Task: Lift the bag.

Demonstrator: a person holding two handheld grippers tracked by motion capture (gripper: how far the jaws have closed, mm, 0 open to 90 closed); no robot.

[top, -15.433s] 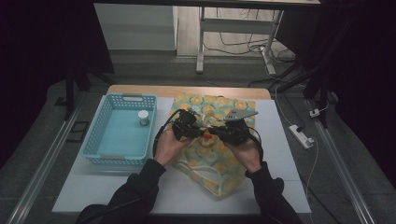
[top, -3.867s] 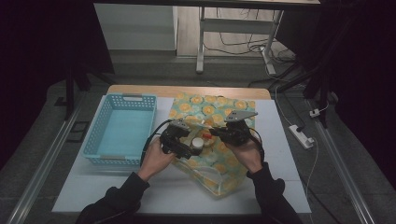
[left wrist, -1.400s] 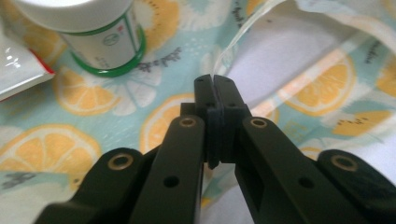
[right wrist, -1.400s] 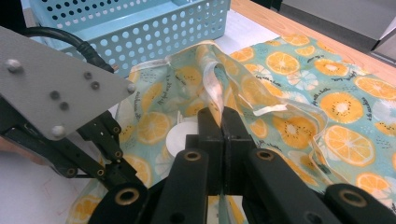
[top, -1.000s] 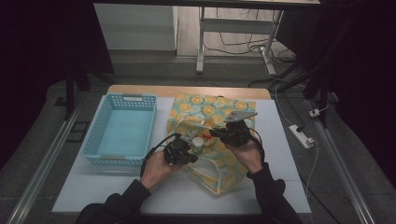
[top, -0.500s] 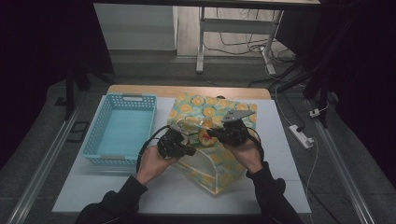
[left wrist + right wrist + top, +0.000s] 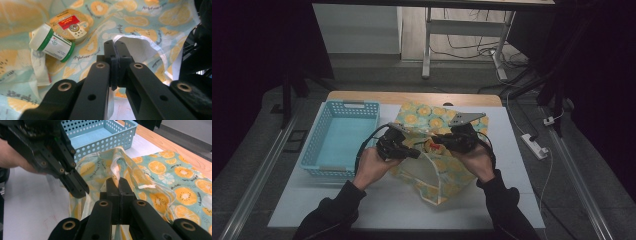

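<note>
High view: each hand-held gripper, left (image 7: 416, 154) and right (image 7: 435, 142), pinches the bag's (image 7: 447, 170) rim; pull evenly apart so the bottle (image 7: 52, 42) and tin (image 7: 70, 25) stay inside

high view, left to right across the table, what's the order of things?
blue basket → left gripper → right gripper → white power strip. The orange-print bag lies under both grippers, so it has no clear place in the order.
</note>
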